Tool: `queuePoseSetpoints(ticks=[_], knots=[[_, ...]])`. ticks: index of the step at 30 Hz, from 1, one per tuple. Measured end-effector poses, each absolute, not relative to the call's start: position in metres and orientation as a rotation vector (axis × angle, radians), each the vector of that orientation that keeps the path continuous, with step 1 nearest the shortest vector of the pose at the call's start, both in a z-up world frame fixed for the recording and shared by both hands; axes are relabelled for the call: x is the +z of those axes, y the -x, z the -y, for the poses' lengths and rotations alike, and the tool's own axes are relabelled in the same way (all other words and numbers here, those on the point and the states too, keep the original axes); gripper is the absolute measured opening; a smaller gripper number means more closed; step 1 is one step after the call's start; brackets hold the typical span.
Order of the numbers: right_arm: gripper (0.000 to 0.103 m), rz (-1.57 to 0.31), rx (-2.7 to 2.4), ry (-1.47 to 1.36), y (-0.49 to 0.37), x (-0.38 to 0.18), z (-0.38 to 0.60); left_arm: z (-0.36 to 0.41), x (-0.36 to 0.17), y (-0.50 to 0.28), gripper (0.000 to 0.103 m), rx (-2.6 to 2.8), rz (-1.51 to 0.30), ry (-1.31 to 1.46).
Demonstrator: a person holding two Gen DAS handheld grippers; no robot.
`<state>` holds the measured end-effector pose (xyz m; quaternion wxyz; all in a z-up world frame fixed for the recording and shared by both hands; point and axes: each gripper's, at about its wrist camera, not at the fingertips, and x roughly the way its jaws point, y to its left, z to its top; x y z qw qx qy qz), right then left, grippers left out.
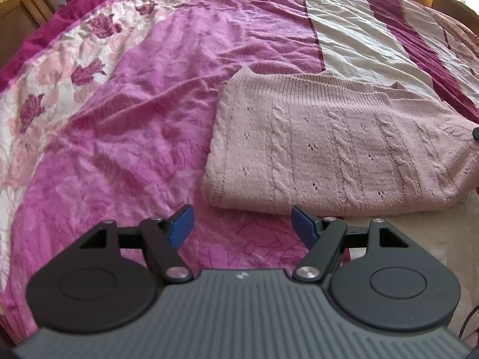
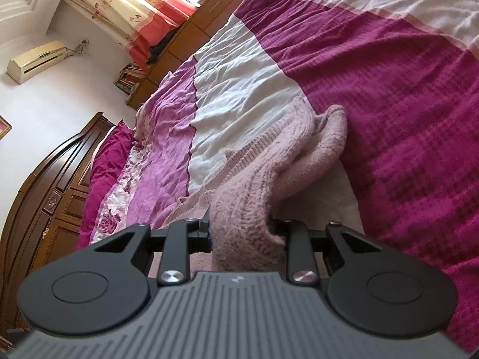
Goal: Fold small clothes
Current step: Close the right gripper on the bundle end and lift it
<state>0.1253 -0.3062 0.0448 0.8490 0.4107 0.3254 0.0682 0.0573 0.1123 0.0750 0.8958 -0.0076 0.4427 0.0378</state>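
A pink cable-knit sweater (image 1: 338, 143) lies folded on the bed, right of centre in the left wrist view. My left gripper (image 1: 242, 224) is open and empty, its blue pads just short of the sweater's near edge. In the right wrist view my right gripper (image 2: 242, 233) is shut on a bunched edge of the same sweater (image 2: 251, 197), which drapes over the jaws and hides the fingertips. A small black part of the right gripper (image 1: 475, 134) shows at the sweater's right end in the left wrist view.
The bedspread (image 1: 134, 125) is wrinkled pink and magenta with white stripes and a rose-print band (image 1: 69, 71). A dark wooden headboard (image 2: 51, 188) stands left in the right wrist view, with a wooden ledge (image 2: 185, 39), curtains (image 2: 134, 9) and an air conditioner (image 2: 36, 59) beyond.
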Motion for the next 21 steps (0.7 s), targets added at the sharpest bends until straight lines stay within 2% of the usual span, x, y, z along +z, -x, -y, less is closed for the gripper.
queuePoseSetpoints(ticks=[21], knots=[[0.030, -0.646, 0.245, -0.691, -0.141, 0.085, 0.253, -0.132, 0.083, -0.073, 0.073, 0.067, -0.886, 0.041]])
